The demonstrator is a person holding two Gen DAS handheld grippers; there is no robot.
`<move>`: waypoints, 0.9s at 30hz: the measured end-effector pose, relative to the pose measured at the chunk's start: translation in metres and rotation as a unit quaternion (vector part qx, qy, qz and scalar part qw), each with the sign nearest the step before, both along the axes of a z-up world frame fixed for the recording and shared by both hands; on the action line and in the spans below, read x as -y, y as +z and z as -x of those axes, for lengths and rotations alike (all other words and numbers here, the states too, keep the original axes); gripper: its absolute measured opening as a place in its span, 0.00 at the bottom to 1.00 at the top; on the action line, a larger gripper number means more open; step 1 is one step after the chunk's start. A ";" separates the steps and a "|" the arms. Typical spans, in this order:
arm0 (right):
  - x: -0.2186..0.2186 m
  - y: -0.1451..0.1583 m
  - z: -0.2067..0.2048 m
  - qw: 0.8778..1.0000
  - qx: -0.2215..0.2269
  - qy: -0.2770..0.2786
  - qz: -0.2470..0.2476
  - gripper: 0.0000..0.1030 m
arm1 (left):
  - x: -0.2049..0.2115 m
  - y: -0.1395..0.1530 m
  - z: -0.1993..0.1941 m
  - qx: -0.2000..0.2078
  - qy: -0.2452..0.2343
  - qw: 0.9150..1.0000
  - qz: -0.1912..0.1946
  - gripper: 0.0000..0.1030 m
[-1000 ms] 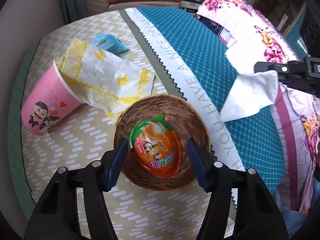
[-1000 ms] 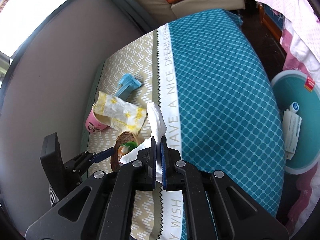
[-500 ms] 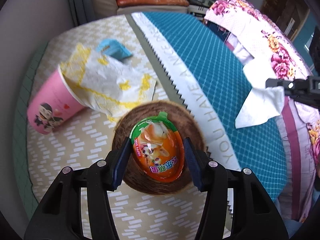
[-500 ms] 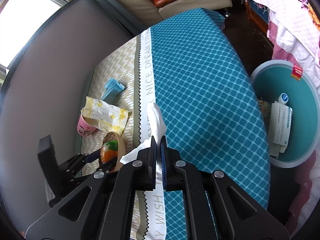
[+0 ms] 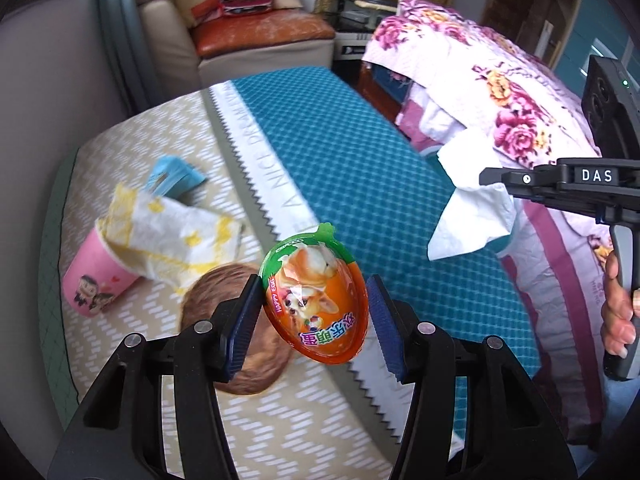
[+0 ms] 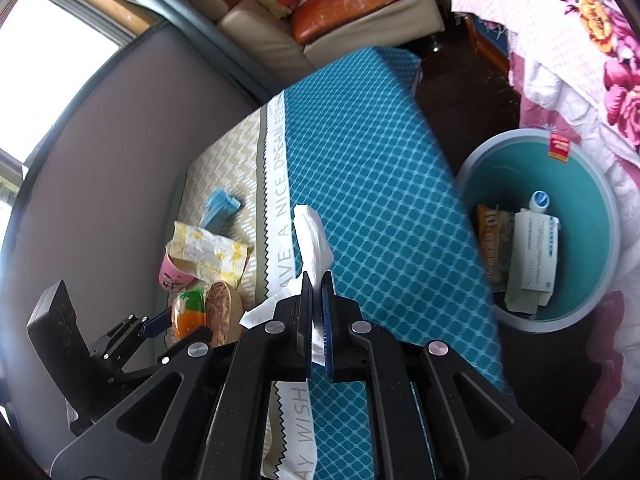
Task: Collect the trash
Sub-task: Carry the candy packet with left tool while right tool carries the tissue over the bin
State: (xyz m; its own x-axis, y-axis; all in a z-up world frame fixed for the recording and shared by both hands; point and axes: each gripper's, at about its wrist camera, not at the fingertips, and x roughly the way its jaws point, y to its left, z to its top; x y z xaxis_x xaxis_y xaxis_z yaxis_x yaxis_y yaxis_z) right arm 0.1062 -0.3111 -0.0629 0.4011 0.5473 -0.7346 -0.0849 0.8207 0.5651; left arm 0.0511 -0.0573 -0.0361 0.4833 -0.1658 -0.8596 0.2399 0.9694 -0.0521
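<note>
My left gripper point(image 5: 314, 285) is shut on an orange egg-shaped snack pack point(image 5: 316, 300) and holds it in the air above a brown woven bowl point(image 5: 216, 304). The blue pads press on both sides of the egg. My right gripper point(image 6: 317, 280) is shut on a white tissue point(image 6: 314, 236), which hangs over the teal tablecloth point(image 6: 368, 184). In the left wrist view the tissue point(image 5: 472, 216) dangles from the right gripper's tip point(image 5: 486, 178). A pink paper cup point(image 5: 96, 280) lies on its side with a yellow-white wrapper point(image 5: 176, 236) over its mouth, and a blue packet point(image 5: 174, 176) lies behind it.
A round teal bin point(image 6: 520, 134) stands on the floor right of the table and holds a carton and other trash. A floral quilt point(image 5: 500, 92) lies past the table's right edge. A person's hand point(image 5: 616, 304) grips the right handle. A sofa stands at the back.
My left gripper closed on the egg pack and lifted it out of the brown bowl. My right gripper carried the tissue to the right, and the bin now shows more fully.
</note>
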 end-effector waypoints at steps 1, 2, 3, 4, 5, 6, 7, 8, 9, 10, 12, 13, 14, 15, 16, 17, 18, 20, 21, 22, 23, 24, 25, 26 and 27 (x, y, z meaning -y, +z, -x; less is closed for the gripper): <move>0.007 0.001 0.001 1.000 0.003 -0.007 -0.002 0.04 | 0.006 0.001 0.000 0.000 -0.004 1.000 0.001 0.53; 0.013 0.003 0.002 1.000 0.004 -0.012 -0.003 0.04 | 0.010 0.002 -0.001 0.000 -0.008 1.000 0.001 0.53; 0.019 0.004 0.003 1.000 0.007 -0.019 -0.004 0.04 | 0.017 0.003 -0.002 0.001 -0.014 1.000 0.001 0.53; 0.028 0.005 0.004 1.000 0.009 -0.027 -0.005 0.04 | 0.024 0.004 -0.003 0.002 -0.020 1.000 0.001 0.53; 0.033 0.006 0.005 0.999 0.011 -0.033 -0.006 0.04 | 0.029 0.005 -0.004 0.003 -0.025 1.000 0.001 0.53; 0.041 0.007 0.006 0.999 0.013 -0.040 -0.006 0.04 | 0.035 0.006 -0.005 0.002 -0.030 1.000 0.000 0.53; 0.050 0.008 0.007 0.999 0.016 -0.049 -0.005 0.04 | 0.042 0.006 -0.007 0.001 -0.036 0.999 0.000 0.53; 0.060 0.009 0.007 0.998 0.019 -0.060 -0.004 0.04 | 0.050 0.007 -0.009 0.000 -0.043 0.999 -0.001 0.53; 0.064 0.009 0.007 0.998 0.020 -0.064 -0.003 0.04 | 0.056 0.008 -0.011 0.000 -0.050 0.999 -0.002 0.53; 0.074 0.010 0.008 0.997 0.022 -0.075 -0.001 0.04 | 0.066 0.009 -0.013 0.001 -0.060 0.998 -0.004 0.53; 0.090 0.010 0.008 0.996 0.024 -0.091 0.000 0.04 | 0.081 0.009 -0.018 0.001 -0.074 0.997 -0.004 0.53; 0.100 0.010 0.009 0.994 0.025 -0.102 0.001 0.04 | 0.087 0.010 -0.021 0.000 -0.079 0.997 -0.003 0.53; 0.110 0.010 0.010 0.993 0.026 -0.113 0.002 0.04 | 0.095 0.009 -0.024 -0.002 -0.087 0.996 -0.001 0.53; 0.115 0.009 0.010 0.993 0.026 -0.118 0.002 0.04 | 0.102 0.009 -0.026 -0.003 -0.092 0.996 0.000 0.53; 0.125 0.008 0.011 0.991 0.025 -0.128 0.002 0.04 | 0.110 0.007 -0.030 -0.004 -0.099 0.995 0.001 0.53; 0.131 0.007 0.011 0.991 0.024 -0.134 0.002 0.04 | 0.118 0.006 -0.033 -0.006 -0.106 0.994 0.001 0.53; 0.137 0.006 0.011 0.990 0.023 -0.139 0.002 0.04 | 0.125 0.005 -0.035 -0.007 -0.111 0.994 0.001 0.53; 0.150 0.002 0.011 0.988 0.019 -0.153 0.001 0.04 | 0.141 0.001 -0.039 -0.010 -0.125 0.992 0.000 0.53; 0.154 0.000 0.011 0.988 0.017 -0.155 0.000 0.04 | 0.147 -0.001 -0.040 -0.011 -0.130 0.991 -0.001 0.53; 0.159 -0.003 0.010 0.987 0.015 -0.160 -0.001 0.04 | 0.155 -0.003 -0.043 -0.011 -0.137 0.990 -0.003 0.53; 0.163 -0.004 0.010 0.987 0.014 -0.163 -0.001 0.04 | 0.161 -0.004 -0.045 -0.012 -0.142 0.990 -0.005 0.53; 0.167 -0.006 0.010 0.986 0.013 -0.166 -0.002 0.04 | 0.167 -0.005 -0.046 -0.012 -0.145 0.989 -0.005 0.53; 0.171 -0.007 0.010 0.986 0.012 -0.168 -0.003 0.04 | 0.174 -0.007 -0.049 -0.013 -0.151 0.988 -0.006 0.53; 0.173 -0.008 0.010 0.986 0.011 -0.169 -0.003 0.04 | 0.178 -0.008 -0.051 -0.014 -0.154 0.988 -0.007 0.53; 0.175 -0.009 0.010 0.985 0.011 -0.170 -0.002 0.04 | 0.184 -0.010 -0.054 -0.014 -0.158 0.987 -0.008 0.53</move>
